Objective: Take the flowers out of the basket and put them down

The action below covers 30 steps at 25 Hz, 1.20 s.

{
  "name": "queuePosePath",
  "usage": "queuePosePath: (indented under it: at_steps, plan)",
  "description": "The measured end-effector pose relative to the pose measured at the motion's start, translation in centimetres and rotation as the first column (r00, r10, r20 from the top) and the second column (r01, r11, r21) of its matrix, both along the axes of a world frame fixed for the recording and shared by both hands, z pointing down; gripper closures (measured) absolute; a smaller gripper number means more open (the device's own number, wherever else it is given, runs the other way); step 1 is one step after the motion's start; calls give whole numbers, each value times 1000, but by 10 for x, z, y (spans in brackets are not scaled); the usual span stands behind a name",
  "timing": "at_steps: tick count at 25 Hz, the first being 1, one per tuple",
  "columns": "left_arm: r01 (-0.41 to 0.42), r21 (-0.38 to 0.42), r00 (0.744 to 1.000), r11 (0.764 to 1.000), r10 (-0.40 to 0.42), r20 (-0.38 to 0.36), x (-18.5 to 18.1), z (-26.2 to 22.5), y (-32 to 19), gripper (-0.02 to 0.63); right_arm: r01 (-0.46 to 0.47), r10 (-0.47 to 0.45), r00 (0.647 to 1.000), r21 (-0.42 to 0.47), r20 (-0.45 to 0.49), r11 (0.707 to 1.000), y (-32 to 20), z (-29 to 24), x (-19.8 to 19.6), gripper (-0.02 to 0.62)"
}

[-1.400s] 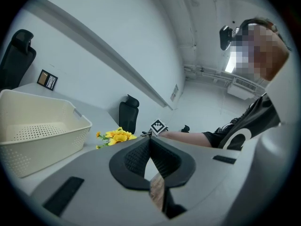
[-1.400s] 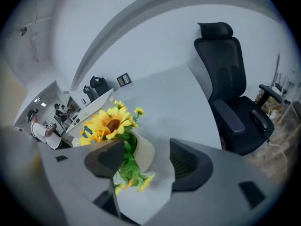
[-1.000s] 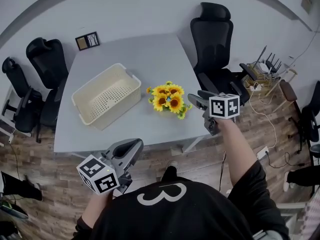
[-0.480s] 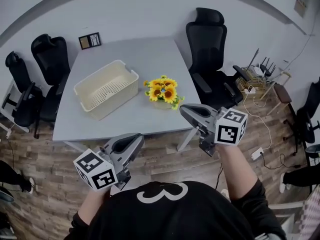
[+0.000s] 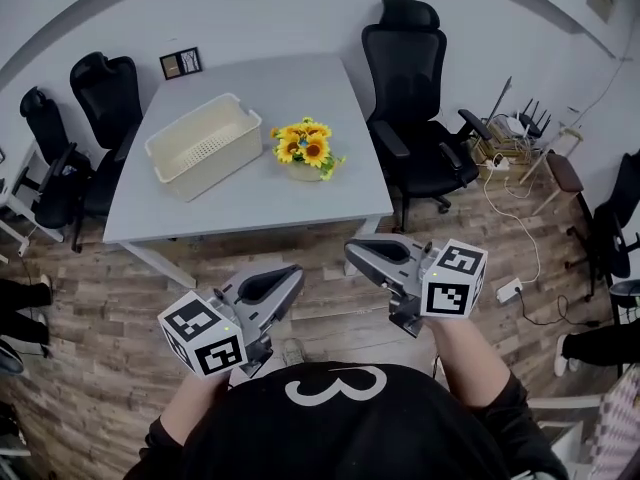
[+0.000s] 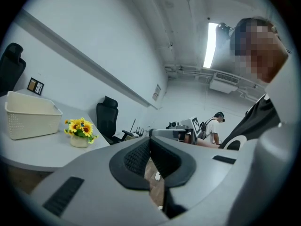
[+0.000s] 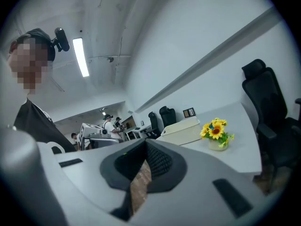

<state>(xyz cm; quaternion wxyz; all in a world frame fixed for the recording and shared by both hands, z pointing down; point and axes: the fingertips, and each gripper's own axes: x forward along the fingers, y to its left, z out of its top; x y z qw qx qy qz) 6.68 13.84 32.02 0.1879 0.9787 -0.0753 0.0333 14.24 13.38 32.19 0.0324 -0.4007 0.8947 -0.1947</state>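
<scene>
Far left: two black office chairs [image 5: 100, 93] pushed against the side of a grey table [image 5: 250, 196]. A small framed picture [image 5: 180, 64] sits on the table's far corner.

On the table, left of centre: a cream perforated basket [image 5: 175, 163], upright, open side up. Just right of it, apart and not touching, are the flowers [image 5: 305, 146], a bunch of yellow sunflowers in a small pale pot. They stand upright on the bare tabletop, outside the basket.

Right of the table: a tall black high-backed chair [image 5: 405, 68]. Beyond it, a cluster of cables and small devices [image 5: 515, 133] by the wall.

Near edge, over the wood-plank floor [image 5: 120, 368], well back from the table: both grippers, held close to the person's chest.

The left gripper [image 5: 283, 276] points up and to the right. Its own view shows the ribbed pads [image 6: 138, 157] pressed together at the tips, nothing between them, only floor showing through the gap below.

The right gripper [image 5: 357, 255] points left. Its pads [image 7: 157, 163] are likewise pressed together and hold nothing.

Neither gripper touches the flowers or the basket.
</scene>
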Motion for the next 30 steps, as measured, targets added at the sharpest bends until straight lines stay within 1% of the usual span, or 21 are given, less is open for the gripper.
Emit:
queuePosePath:
  at_steps: [7,13,17,21,30]
  plan:
    - [-23,-4,1000,1000,23,7,14,15,75,594,40,-41,999,-3,-21,999,84,12,-10,588]
    - [-29,3,999,1000,29,15,20,18,114,594,88,-88,996,-6,-26,996,132,18,-18,588]
    - [-54,13,998,998,54,26,30,16,133,594,81,-80,996,7,-50,997,149,20,-13,589]
    - [-75,31,997,997,74,33,36,14,144,594,67,-66,996,16,-53,998,159,19,-6,588]
    - [-72,45,996,996,70,46,36,12,153,594,89,-88,994,29,-63,996,170,15,-9,589]
